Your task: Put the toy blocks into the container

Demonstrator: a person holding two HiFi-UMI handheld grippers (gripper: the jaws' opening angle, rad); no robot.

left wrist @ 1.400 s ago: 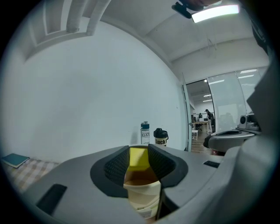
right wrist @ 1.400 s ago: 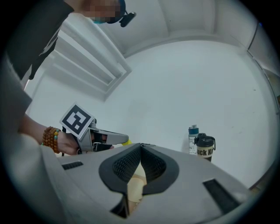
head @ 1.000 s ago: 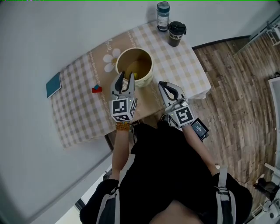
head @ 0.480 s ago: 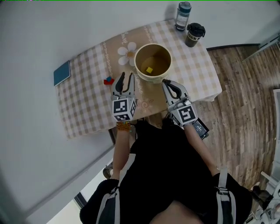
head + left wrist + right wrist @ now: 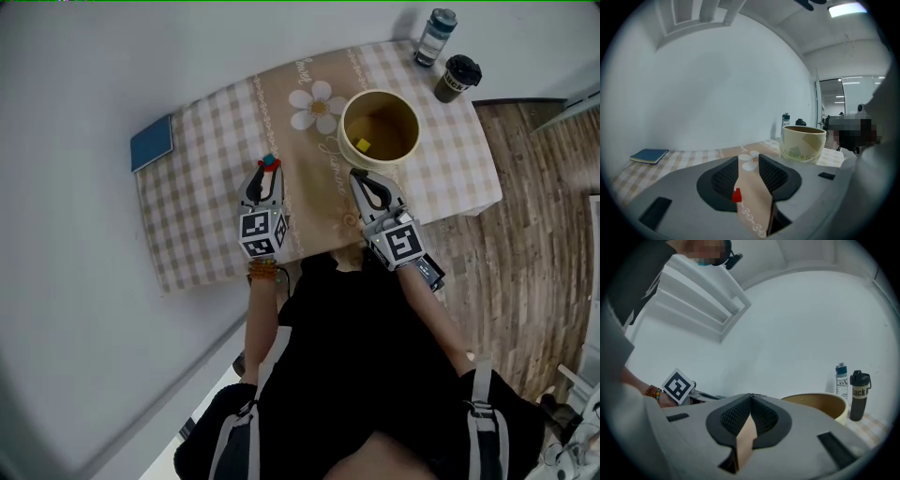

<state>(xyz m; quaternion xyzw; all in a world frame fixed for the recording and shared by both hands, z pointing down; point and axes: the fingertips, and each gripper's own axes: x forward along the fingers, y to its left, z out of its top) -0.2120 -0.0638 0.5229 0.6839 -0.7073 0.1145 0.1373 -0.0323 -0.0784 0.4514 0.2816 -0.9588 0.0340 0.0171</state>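
Head view: the loose toy block [image 5: 269, 162], a small red piece with a bit of teal on it, lies on the checked tablecloth [image 5: 206, 216] right at the tips of the left gripper [image 5: 265, 175], straight ahead along the line it points. In the left gripper view the red of it shows low in the gap between the two pads, close against the left-hand one. The jaws there stand apart and, as far as I can tell, do not press on it. The block is too small for its long axis to be made out.

The right gripper [image 5: 364, 178] is well off to the side of that block and is clenched, its tips meeting with nothing between them in the right gripper view. So the left hand is plainly the nearer one for the pick.

The container [image 5: 380, 127], a cream round tub, stands beyond and to the right of the left gripper, just ahead of the right one, with a yellow block [image 5: 363, 144] already inside. I judge that the coming move is a closing of the left jaws on the block, then a carry rightward and away to the tub.
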